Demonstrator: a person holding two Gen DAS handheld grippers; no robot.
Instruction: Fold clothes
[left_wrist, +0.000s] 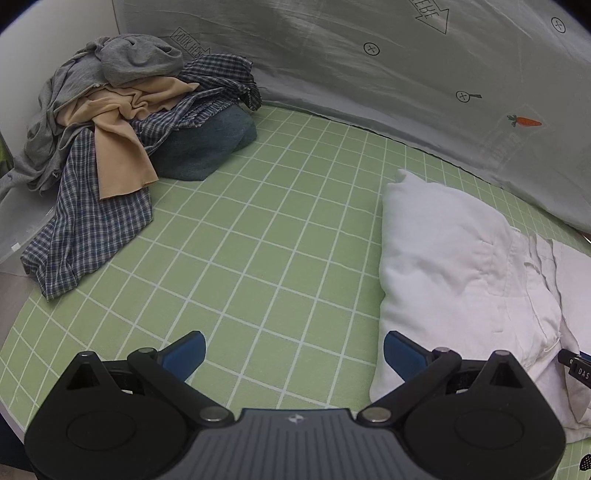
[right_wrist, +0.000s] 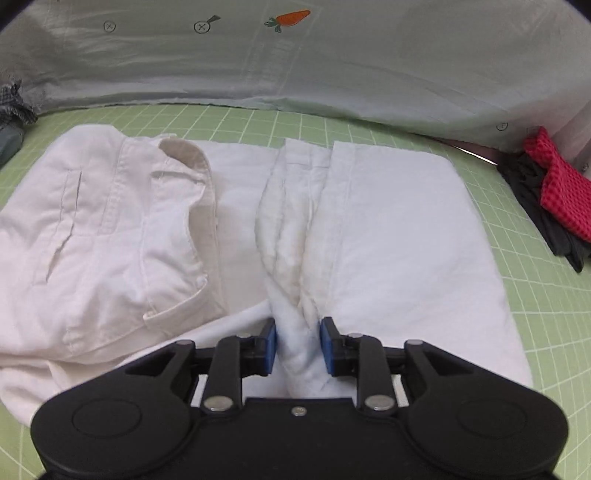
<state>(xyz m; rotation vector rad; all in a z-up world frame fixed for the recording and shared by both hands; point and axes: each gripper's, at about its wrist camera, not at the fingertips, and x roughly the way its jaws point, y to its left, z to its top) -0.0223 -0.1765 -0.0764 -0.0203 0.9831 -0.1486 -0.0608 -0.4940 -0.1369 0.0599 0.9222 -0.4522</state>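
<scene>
**A:** One white garment (right_wrist: 258, 229) on the green grid sheet (right_wrist: 535, 295), part-folded. Looks like trousers: waistband and pocket at 9 o'clock in the right wrist view, flat panel at 3 o'clock, bunched ridge running 12 to 6 down the middle.

**B:** Right gripper (right_wrist: 297, 345)?

**A:** Jaws partly open, straddling the near end of that ridge. Cloth sits between the pads (right_wrist: 270, 347), but I see slack on both sides, so I read it as not clamped.

**B:** Left gripper (left_wrist: 293, 354)?

**A:** Wide open, empty, over bare sheet. In its view the garment lies at 3 o'clock, its edge just beside the right-hand pad.

**B:** How would you do this fold well?

**A:** My judgement: flatten the ridge before folding over, else the crease locks in. Pinch one layer edge, not the whole bunch. Left should take the far side so both ends lift together and the panel lands square.

**B:** Surroundings?

**A:** Unfolded heap (left_wrist: 110, 140) at 10 o'clock in the left view: plaid, beige, grey, teal. Red and black cloth (right_wrist: 554, 199) at 3 o'clock in the right view. Grey printed quilt (right_wrist: 295, 66) along 12.
</scene>
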